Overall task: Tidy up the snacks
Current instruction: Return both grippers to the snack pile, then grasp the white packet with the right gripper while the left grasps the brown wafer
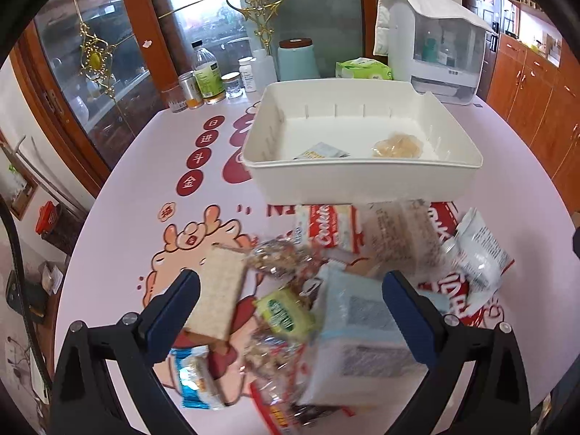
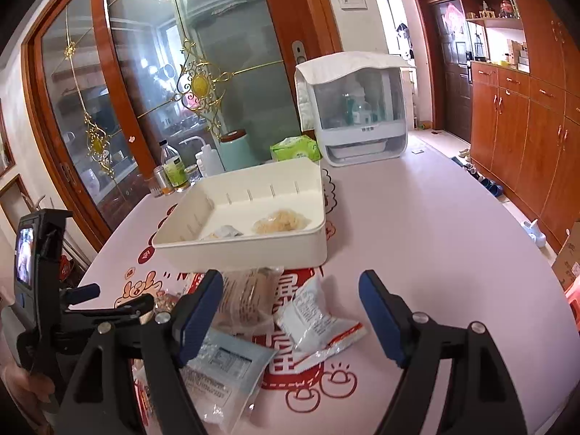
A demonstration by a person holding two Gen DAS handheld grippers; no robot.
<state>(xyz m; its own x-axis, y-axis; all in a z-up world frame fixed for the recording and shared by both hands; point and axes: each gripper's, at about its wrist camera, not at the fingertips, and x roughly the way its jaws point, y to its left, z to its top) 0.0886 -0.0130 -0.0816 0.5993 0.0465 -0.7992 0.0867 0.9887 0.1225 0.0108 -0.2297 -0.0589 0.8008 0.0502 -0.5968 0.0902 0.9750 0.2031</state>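
Above snack pile [image 1: 308,290]: left hand-held gripper [image 1: 290,311] wide, empty; right hand-held gripper [image 2: 291,311] wide, empty.

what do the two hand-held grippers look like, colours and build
Both match. The left hand-held gripper and the right hand-held gripper have black triangular frames with silver screws, and two fingers faced with dark blue pads. The left one also carries a small lit screen.

The left gripper [image 1: 290,311] hangs wide open, empty, over a blurred heap of snack packets [image 1: 290,290] at lower centre. Above, a white bin [image 1: 362,177] on the surface [image 1: 145,181] holds two packets.
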